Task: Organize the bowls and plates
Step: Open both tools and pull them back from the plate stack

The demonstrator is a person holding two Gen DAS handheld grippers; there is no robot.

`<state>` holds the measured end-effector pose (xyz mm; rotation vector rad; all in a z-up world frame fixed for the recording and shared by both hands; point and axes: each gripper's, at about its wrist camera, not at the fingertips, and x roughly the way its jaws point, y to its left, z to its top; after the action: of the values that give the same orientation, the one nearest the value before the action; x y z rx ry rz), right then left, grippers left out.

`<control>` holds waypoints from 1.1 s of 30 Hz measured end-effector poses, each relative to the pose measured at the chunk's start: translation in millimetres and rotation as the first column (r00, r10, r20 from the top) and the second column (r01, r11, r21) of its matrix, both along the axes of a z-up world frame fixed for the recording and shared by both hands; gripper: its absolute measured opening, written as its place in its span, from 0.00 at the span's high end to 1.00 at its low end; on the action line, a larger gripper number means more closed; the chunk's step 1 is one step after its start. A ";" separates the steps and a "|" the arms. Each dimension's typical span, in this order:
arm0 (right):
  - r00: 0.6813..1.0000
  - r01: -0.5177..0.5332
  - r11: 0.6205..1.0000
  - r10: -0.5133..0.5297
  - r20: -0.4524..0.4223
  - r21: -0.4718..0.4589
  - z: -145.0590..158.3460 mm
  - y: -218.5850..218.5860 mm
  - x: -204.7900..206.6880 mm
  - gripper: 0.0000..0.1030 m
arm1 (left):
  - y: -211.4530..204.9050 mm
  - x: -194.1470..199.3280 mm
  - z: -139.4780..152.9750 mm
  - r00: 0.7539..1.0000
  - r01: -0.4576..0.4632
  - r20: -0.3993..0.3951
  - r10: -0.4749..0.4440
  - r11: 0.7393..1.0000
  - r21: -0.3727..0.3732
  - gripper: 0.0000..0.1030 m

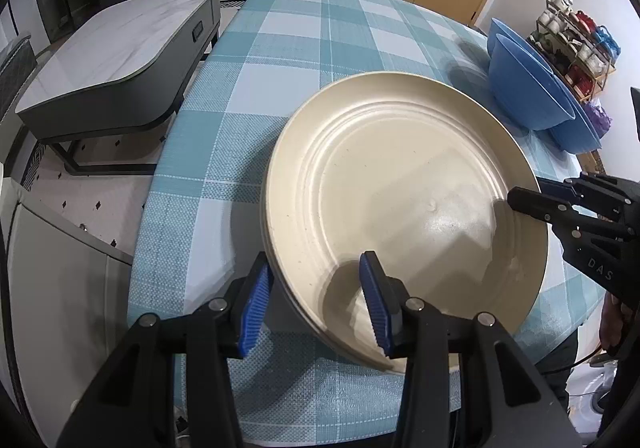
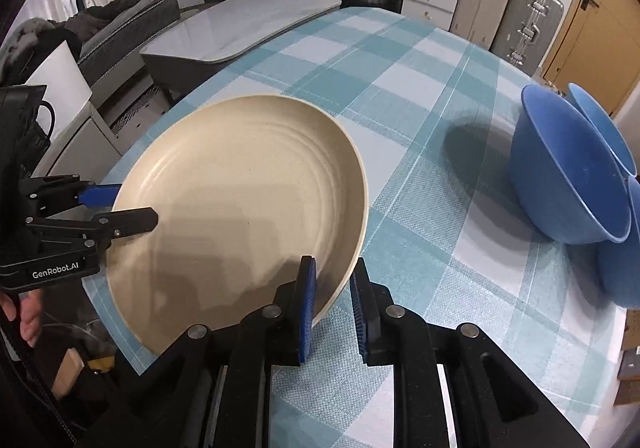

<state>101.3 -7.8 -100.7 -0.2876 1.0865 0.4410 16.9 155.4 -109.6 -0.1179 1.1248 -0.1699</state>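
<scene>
Your left gripper [image 1: 316, 302] reads "GenRobot.AI" in the right wrist view; your right gripper [image 2: 331, 312] shows "DAS". The cream plate [image 1: 400, 200], ringed with shallow grooves and faintly speckled, sits on another like it on the blue checked tablecloth [image 1: 280, 48]. Each gripper straddles the plate's rim, fingers parted, not pinching. The blue bowls [image 2: 568, 168] lean together near the table's far right.

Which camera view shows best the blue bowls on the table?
The right wrist view: one bowl lies tipped on the cloth, its whole side and rim clear, with parts of others behind and below it. The left wrist view shows the bowls smaller, near the right edge, overlapping so that I cannot count them.
</scene>
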 end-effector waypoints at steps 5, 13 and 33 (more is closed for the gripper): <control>0.999 0.009 0.999 -0.006 -0.049 0.050 -5.7 -6.2 10.5 0.82 | 1.0 -0.6 0.5 1.000 -0.005 -0.001 0.004 1.000 -0.012 0.58; 0.992 0.018 0.992 -0.003 -0.127 0.121 -13.0 -11.9 23.4 0.81 | 3.4 -1.1 2.3 1.000 -0.003 -0.003 0.003 1.000 -0.021 0.56; 0.995 0.036 0.987 -0.020 -0.096 0.159 -7.9 -20.8 24.2 0.75 | 3.7 -3.4 8.4 1.000 -0.011 0.000 0.011 1.000 -0.015 0.54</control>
<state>125.5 -28.7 -108.5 -0.1096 1.1388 0.5180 13.5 159.2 -101.3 -0.1373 1.1231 -0.1682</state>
